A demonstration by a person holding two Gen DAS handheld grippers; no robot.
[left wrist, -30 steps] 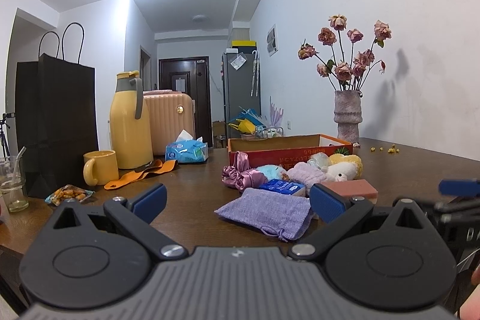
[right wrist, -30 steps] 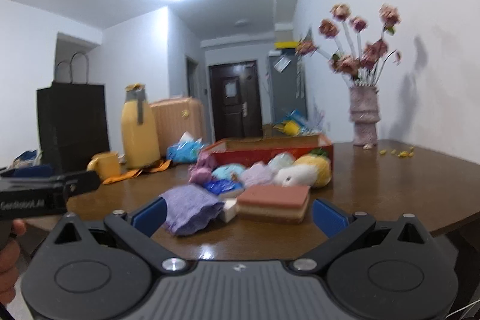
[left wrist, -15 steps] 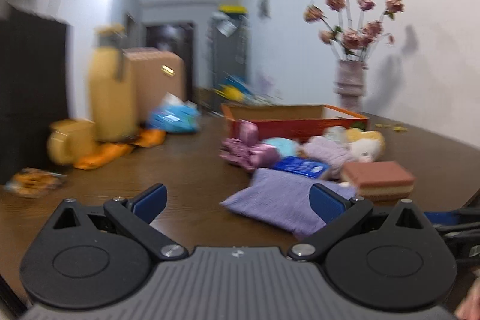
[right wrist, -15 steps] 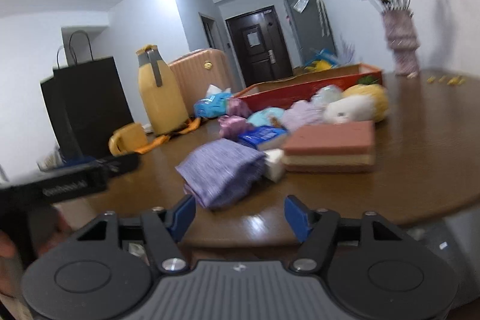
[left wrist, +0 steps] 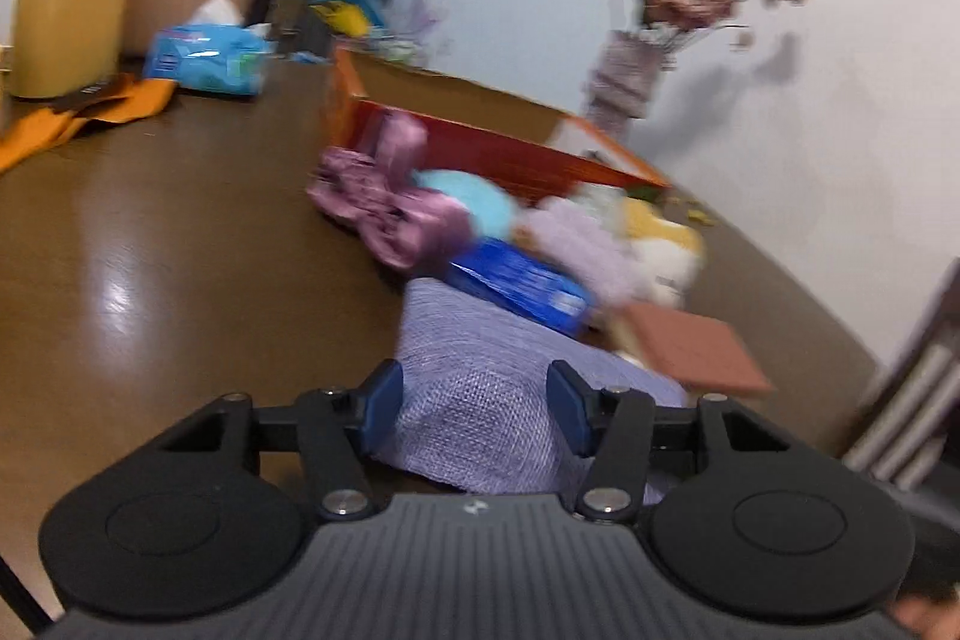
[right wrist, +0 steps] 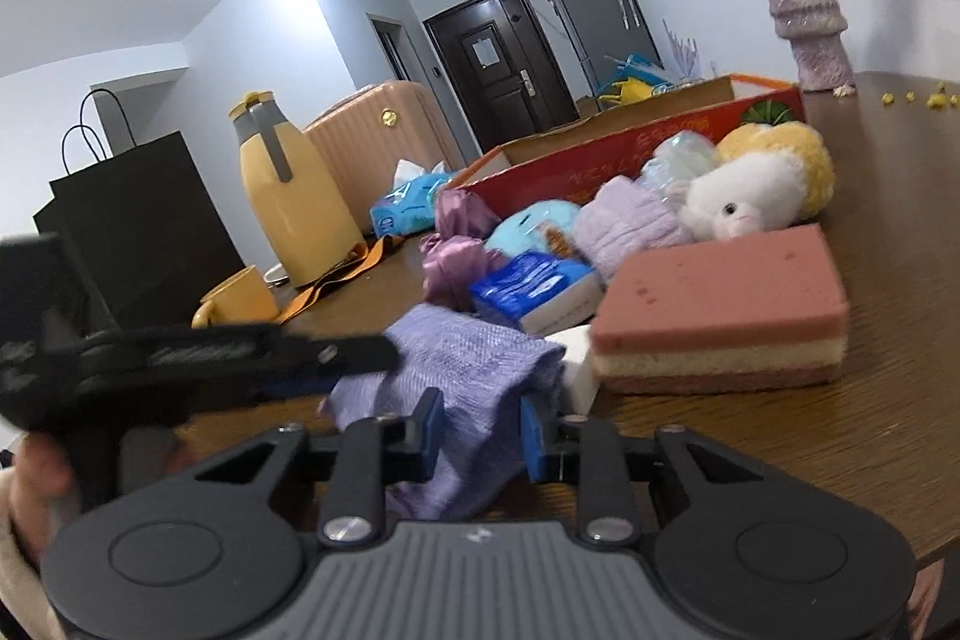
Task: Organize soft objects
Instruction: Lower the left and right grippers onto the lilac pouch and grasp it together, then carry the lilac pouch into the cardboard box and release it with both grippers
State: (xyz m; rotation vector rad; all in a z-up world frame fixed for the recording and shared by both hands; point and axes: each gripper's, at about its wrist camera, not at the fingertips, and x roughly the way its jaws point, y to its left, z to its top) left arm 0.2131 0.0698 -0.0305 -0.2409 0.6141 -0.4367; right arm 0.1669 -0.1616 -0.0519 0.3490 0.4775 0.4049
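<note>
A purple woven pouch (left wrist: pixel 480 340) lies at the near end of a pile of soft things on the brown table (left wrist: pixel 150 250). My left gripper (left wrist: pixel 474 403) straddles it, its jaws closing with the pouch between them. My right gripper (right wrist: pixel 480 430) has its closing jaws pinching a fold of the same pouch (right wrist: pixel 474 346). The left gripper (right wrist: pixel 360 364) shows side-on at the pouch's left end. Behind lie a pink sponge (right wrist: pixel 720 304), a blue tissue pack (right wrist: pixel 528 280), a satin scrunchie (right wrist: pixel 450 262), a lilac fluffy piece (right wrist: pixel 624 226) and a white plush (right wrist: pixel 744 202). The red box (right wrist: pixel 630 148) stands behind them.
A yellow jug (right wrist: pixel 294 208), a yellow mug (right wrist: pixel 240 298), a black paper bag (right wrist: pixel 132 232) and a blue wipes pack (right wrist: pixel 408 208) stand at the left. A vase of flowers (right wrist: pixel 810 22) is at the far right. A chair back (left wrist: pixel 912 388) is close on the right.
Both grippers have come forward and down to the purple pouch. Their jaws, wide apart before, have narrowed around it. The left view has tilted and rolled.
</note>
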